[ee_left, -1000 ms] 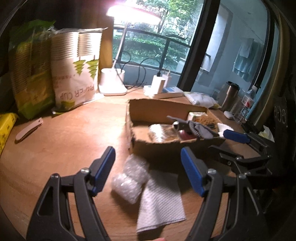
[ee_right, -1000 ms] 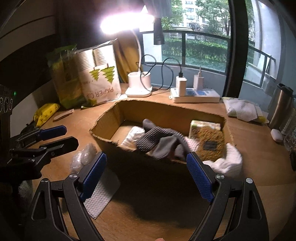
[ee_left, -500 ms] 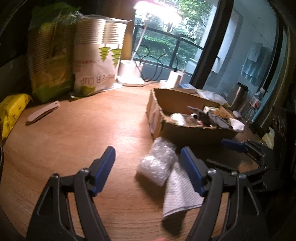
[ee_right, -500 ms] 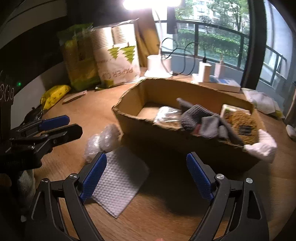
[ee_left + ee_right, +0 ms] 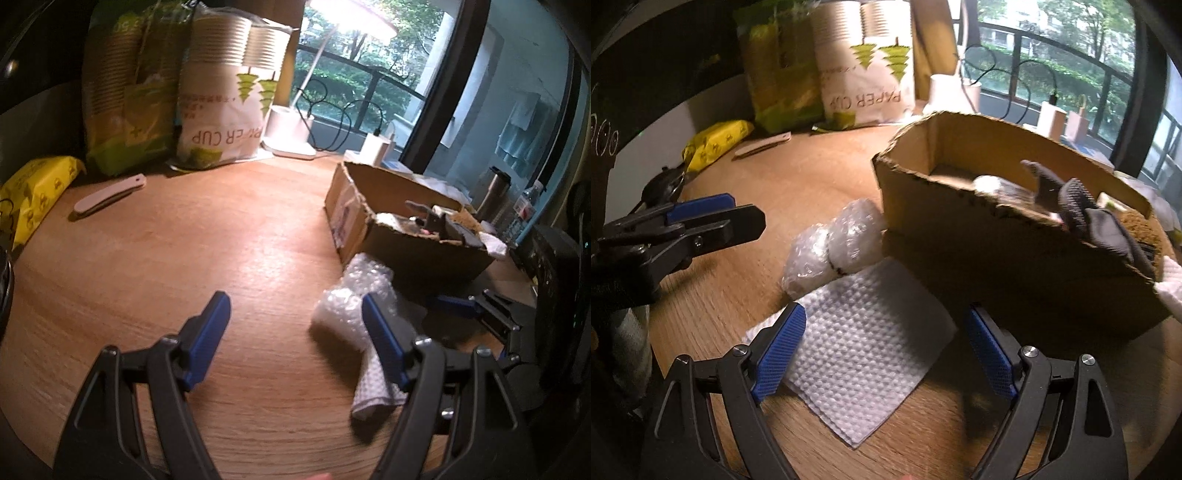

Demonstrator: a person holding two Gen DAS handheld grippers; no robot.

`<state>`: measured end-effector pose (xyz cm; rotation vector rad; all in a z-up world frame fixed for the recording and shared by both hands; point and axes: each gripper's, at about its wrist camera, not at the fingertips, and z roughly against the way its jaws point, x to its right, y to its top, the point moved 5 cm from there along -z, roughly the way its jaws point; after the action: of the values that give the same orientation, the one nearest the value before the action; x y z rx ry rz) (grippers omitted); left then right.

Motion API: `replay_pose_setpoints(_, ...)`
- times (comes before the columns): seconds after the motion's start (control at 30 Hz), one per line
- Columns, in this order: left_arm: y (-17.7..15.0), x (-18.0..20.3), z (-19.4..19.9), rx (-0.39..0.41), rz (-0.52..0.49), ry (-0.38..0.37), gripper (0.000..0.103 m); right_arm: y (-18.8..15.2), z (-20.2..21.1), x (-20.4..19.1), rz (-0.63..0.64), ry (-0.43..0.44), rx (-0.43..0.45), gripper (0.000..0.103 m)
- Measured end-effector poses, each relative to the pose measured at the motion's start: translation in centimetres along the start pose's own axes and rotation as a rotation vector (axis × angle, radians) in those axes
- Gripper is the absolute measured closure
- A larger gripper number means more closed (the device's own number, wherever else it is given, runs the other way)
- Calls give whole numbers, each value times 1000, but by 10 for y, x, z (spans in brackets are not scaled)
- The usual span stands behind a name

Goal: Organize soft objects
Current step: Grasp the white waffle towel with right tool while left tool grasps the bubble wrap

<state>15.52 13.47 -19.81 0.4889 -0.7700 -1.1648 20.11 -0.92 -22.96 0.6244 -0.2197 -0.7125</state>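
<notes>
A cardboard box (image 5: 997,236) on the wooden table holds grey socks (image 5: 1086,218), a white cloth and other soft items; it also shows in the left wrist view (image 5: 417,243). A bubble-wrap roll (image 5: 831,247) lies against the box's near-left corner, with a white textured cloth (image 5: 860,350) flat in front of it. My right gripper (image 5: 882,347) is open and empty, its fingers straddling the white cloth just above it. My left gripper (image 5: 295,336) is open and empty, left of the bubble wrap (image 5: 347,306) and the cloth (image 5: 373,384).
Paper-cup packs (image 5: 221,92) and a green bag (image 5: 122,92) stand at the back. A yellow packet (image 5: 33,192), a pale flat tool (image 5: 107,192), a lamp base (image 5: 288,129), chargers and a flask (image 5: 491,192) sit around the table's edges.
My left gripper has swung left, away from the bubble wrap. My right gripper has moved left and down over the white cloth. Both stay open.
</notes>
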Motion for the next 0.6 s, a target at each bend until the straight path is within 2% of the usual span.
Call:
replay_pose_setpoints(0.13,0,-1,-2,-3,4,4,28,-2,-9,-3,28,-7,-28,25)
replay_pose_setpoints(0.3,0,3,-5,-13,-5,6,28,-3,-9,-3,34,-1,-27,30)
replay_pose_setpoints(0.4,1,9,-8,-17,-16,4,28,-4,-6,1,31,-4,-27,42)
replay_pose_setpoints(0.47,1,14,-10,-22,-26,1,28,-6,-4,6,23,-4,-25,55)
replay_pose_setpoints(0.6,0,27,-16,-35,-52,-5,28,-10,1,13,10,5,-18,69)
